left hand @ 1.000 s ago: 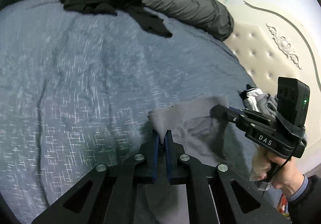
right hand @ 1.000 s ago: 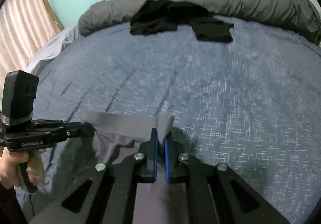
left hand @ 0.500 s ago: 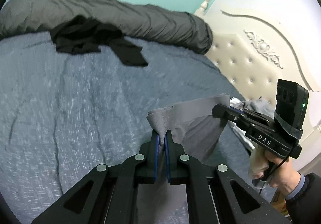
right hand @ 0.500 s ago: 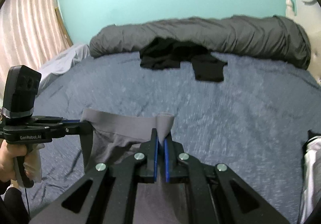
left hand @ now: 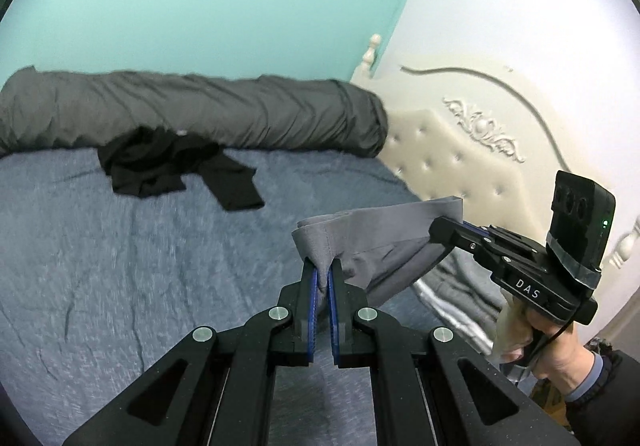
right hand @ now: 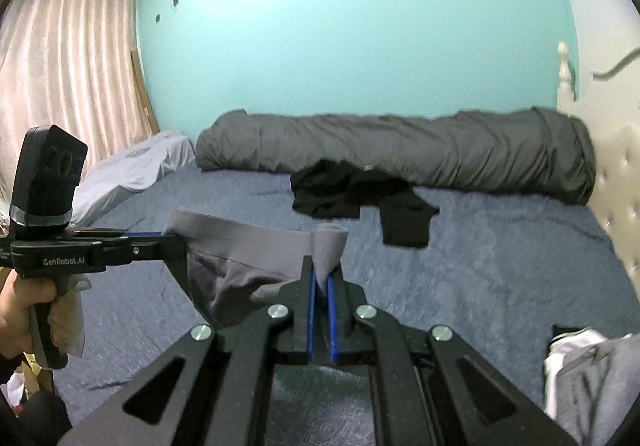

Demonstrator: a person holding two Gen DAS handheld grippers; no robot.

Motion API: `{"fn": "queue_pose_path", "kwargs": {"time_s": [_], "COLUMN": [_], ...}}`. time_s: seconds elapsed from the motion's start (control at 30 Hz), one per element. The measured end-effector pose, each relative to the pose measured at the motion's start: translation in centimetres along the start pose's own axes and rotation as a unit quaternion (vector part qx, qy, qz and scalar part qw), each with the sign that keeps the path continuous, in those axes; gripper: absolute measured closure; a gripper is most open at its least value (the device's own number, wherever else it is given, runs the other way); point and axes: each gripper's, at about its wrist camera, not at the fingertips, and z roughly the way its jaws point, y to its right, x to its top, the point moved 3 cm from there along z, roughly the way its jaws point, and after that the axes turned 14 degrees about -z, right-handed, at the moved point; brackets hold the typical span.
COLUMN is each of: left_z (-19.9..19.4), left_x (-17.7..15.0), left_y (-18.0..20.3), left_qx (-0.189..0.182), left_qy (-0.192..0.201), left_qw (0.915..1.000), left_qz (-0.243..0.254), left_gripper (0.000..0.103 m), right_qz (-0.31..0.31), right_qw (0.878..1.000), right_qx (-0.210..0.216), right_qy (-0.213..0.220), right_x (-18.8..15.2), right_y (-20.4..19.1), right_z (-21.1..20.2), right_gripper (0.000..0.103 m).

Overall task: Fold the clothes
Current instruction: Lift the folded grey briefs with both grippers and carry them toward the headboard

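A pair of grey underwear (left hand: 376, 230) hangs stretched by its waistband between my two grippers, lifted above the blue bed (left hand: 120, 266). My left gripper (left hand: 322, 266) is shut on one end of the waistband. My right gripper (right hand: 322, 270) is shut on the other end (right hand: 328, 246). The right gripper shows in the left wrist view (left hand: 440, 230), the left gripper in the right wrist view (right hand: 172, 242). The garment's body (right hand: 236, 278) sags below the band.
A crumpled black garment (left hand: 168, 166) lies at the far side of the bed, in front of a rolled grey duvet (left hand: 200, 110). A cream tufted headboard (left hand: 460, 150) stands at the right. Grey and white clothes (right hand: 588, 374) lie by the headboard.
Both grippers have risen and tilted up with the underwear held between them; the wall and headboard now fill the upper view. The grip on both ends is unchanged.
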Motion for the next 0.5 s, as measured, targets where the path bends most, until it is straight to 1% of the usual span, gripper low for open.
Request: {"fn": "queue_pose_path", "kwargs": {"time_s": [0.13,0.27,0.5], "left_z": [-2.1,-4.6,-7.7], "left_x": [0.6,1.1,0.2], "left_y": [3.3,7.0,13.9], "left_qx": [-0.005,-0.022,-0.050], "left_qy": [0.009,0.022,0.028], "left_qw": [0.9998,0.9992,0.9969], "left_qz": [0.016,0.023,0.054], "left_gripper": [0.098,0.098,0.098], "right_qz": [-0.008,-0.016,-0.024], "right_qw": [1.000,0.999,0.997], "right_qx": [-0.011,-0.019,-0.049], "right_qy": [0.021,0.034,0.046], "right_x": [2.5,4.1,5.3], "right_y": [0.1,0.1,0.7], "right_z": [-4.0,-7.8,-15.0], "right_gripper": [0.099,0.099,0.099]}}
